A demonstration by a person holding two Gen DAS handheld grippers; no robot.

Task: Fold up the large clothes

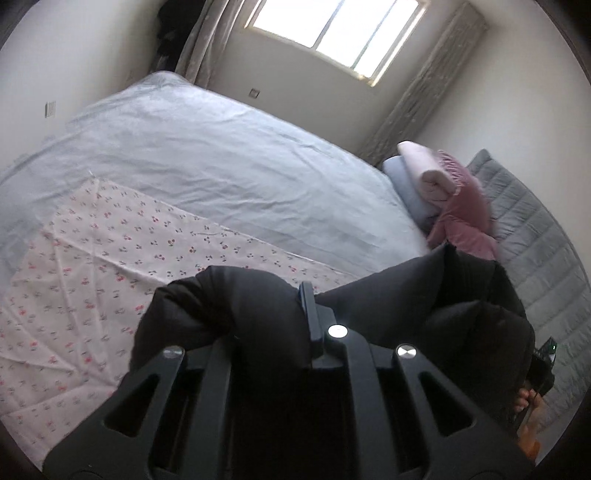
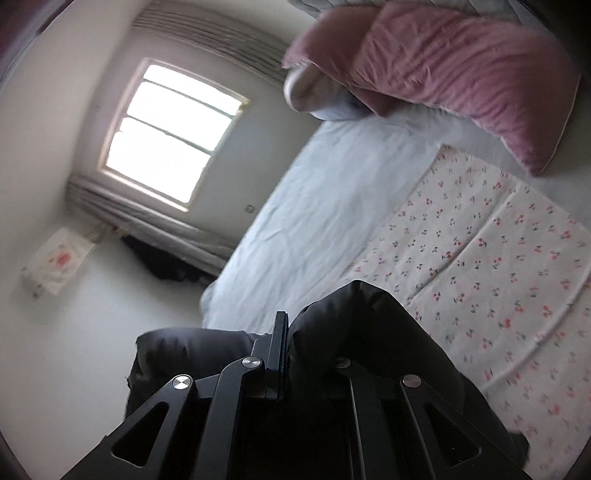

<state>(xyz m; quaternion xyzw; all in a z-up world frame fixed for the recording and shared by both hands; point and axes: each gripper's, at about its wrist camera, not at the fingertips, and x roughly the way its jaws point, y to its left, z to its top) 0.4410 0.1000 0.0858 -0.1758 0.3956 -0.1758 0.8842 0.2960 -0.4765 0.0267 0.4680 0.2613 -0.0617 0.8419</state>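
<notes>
While both grippers hang above the bed, each one is clenched on a bunched fold of the same black padded garment. In the left wrist view the left gripper has its fingers pinched nearly together, and the dark fabric bulges out on both sides of them; the cloth runs off to the right as a thick band, toward the far right of the frame, where a hand shows dimly at the edge. In the right wrist view the right gripper is likewise closed tight, with puffy black folds swelling left and right of the fingers. The garment therefore lies crosswise between the two grippers, its long axis running from one to the other, held up off the bedding rather than spread flat. Beneath it lies a white cherry-print cloth on the pale blue sheet. A pink pillow rests near the headboard, and a window lights the far wall.
</notes>
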